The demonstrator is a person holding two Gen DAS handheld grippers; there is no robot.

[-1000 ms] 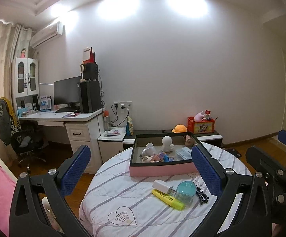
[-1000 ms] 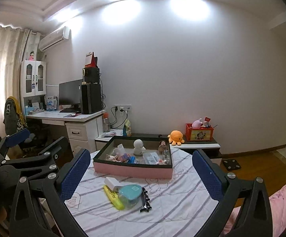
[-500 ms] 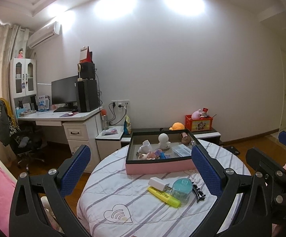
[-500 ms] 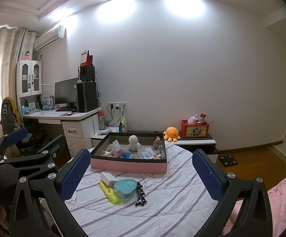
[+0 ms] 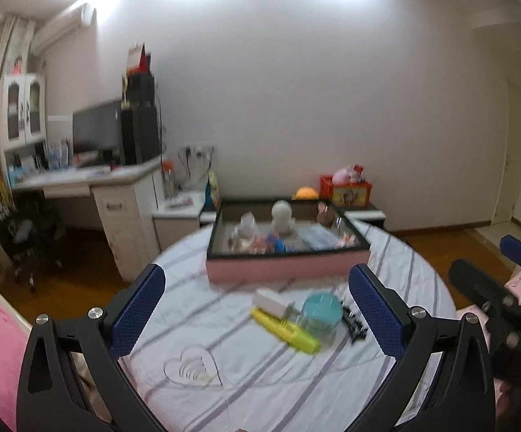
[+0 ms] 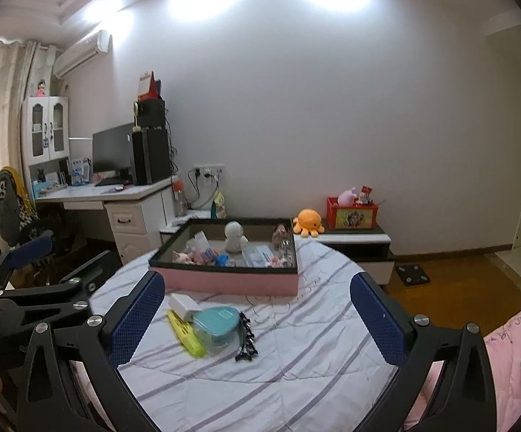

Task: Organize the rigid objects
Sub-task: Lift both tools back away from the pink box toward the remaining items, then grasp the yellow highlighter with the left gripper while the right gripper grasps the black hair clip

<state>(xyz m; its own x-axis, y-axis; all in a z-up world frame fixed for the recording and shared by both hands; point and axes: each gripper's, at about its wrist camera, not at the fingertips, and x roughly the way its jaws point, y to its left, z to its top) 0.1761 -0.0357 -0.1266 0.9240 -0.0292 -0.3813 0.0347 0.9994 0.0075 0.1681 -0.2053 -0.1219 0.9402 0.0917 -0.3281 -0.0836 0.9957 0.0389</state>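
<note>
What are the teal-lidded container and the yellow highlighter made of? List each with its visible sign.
Teal-lidded clear container: probably plastic; see-through walls, opaque matte lid.
Yellow highlighter pen: probably plastic; smooth, bright, uniform colour with dark print.
Neither can be confirmed by look alone.

Ceiling glare, blurred left view

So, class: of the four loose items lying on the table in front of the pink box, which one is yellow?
The highlighter: a long yellow marker lying flat, leftmost in the cluster, beside the teal-lidded container; the white charger and black hair clip differ.
</note>
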